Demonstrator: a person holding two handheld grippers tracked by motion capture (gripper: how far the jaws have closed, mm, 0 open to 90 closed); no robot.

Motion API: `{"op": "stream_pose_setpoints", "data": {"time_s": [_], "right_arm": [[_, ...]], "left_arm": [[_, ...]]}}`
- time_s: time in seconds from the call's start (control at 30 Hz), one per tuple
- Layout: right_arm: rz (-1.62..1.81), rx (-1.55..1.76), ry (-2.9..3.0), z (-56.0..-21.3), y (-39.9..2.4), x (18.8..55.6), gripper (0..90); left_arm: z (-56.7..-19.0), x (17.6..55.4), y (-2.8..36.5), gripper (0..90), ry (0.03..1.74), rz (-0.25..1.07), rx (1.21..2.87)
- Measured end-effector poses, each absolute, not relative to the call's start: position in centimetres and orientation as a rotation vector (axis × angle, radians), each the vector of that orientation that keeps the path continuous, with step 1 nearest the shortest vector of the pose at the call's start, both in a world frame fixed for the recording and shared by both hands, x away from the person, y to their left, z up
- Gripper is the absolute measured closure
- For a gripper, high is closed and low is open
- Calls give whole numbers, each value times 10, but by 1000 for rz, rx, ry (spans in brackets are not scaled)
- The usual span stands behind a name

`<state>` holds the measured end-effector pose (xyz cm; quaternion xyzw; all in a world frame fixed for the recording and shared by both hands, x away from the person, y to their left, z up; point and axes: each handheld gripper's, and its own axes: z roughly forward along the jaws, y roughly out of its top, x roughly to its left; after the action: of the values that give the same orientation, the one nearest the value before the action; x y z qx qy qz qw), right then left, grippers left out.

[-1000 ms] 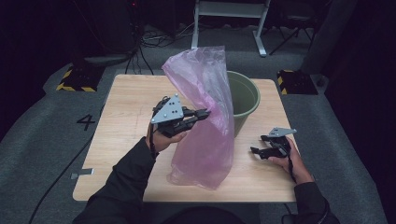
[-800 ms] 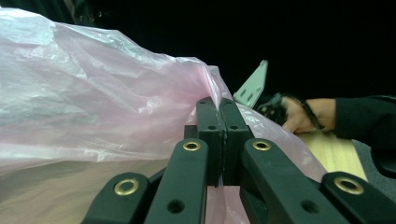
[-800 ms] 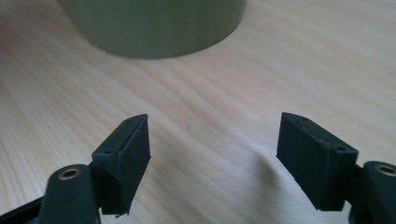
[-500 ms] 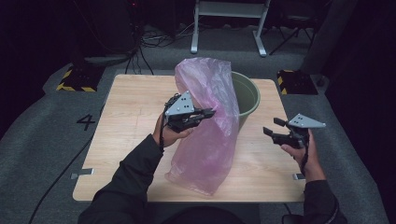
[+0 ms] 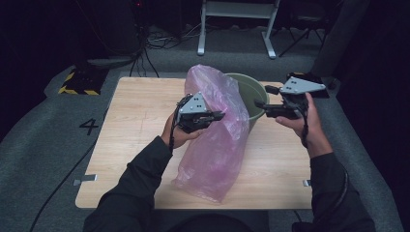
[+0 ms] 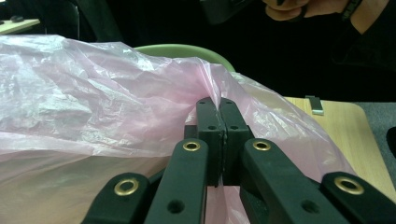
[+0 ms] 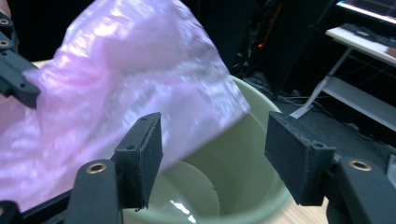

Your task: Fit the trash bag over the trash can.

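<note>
Here | pink bag (image 5: 217, 140) pinched in left tongs (image 5: 218, 116) | right tongs (image 5: 261, 96) apart

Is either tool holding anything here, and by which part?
The left tool is shut on the pink plastic bag, pinching a fold of film at its upper side. The right tool holds nothing; its jaws stand open above the green bucket.
</note>
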<state>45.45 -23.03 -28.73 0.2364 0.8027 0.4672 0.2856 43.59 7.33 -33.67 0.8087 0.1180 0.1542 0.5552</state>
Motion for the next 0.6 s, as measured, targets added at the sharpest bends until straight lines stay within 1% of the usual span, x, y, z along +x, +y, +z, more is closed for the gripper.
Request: {"op": "stream_pose_setpoints", "data": {"time_s": [0.1, 0.17, 0.3, 0.6], "right_arm": [[1252, 622, 2169, -286, -217, 461, 408], [1291, 615, 2192, -285, -211, 463, 470], [1268, 583, 2262, -289, -198, 467, 516], [1185, 621, 2344, -303, -186, 476, 522]], "left_arm": [[-337, 439, 72, 893, 291, 364, 1919], [-338, 443, 72, 893, 302, 366, 1929], [-339, 448, 71, 891, 324, 363, 1931], [-339, 455, 68, 873, 358, 389, 1944]]}}
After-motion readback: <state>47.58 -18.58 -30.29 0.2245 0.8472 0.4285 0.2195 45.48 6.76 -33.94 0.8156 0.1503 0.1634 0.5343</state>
